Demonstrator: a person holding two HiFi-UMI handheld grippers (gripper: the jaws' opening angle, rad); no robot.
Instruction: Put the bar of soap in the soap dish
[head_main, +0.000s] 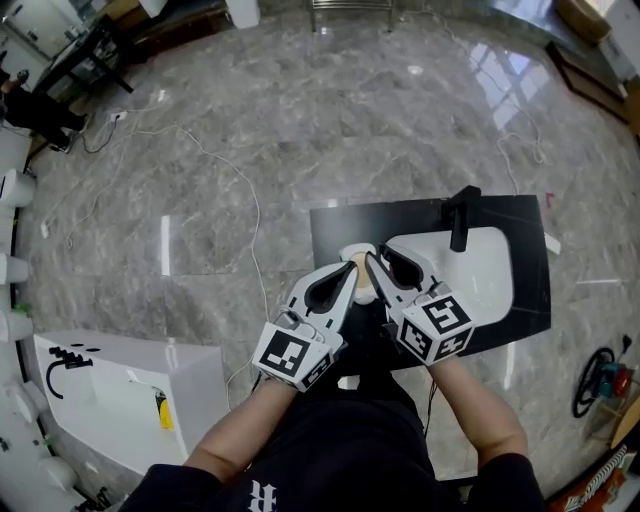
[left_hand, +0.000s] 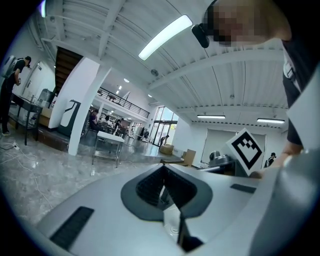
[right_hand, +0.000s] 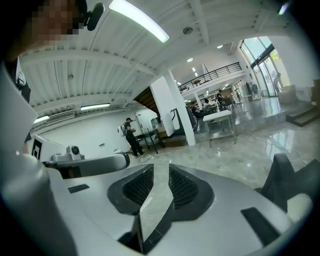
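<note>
In the head view both grippers are held high and close to the camera, above a black counter (head_main: 335, 228). Between their tips I see a white soap dish (head_main: 356, 249) with a beige bar of soap (head_main: 366, 291) lying in it, partly hidden by the jaws. My left gripper (head_main: 352, 264) (left_hand: 163, 169) has its jaws together at the tips with nothing in them. My right gripper (head_main: 368, 256) (right_hand: 161, 172) shows a narrow gap between its pads, and only floor is seen through it. Both gripper views look out level across the hall, not at the counter.
A white sink (head_main: 480, 265) with a black faucet (head_main: 461, 218) sits in the counter to the right of the dish. A white unit (head_main: 110, 390) stands at the lower left. Cables (head_main: 235, 175) trail over the grey marble floor. People and tables are far off in the hall.
</note>
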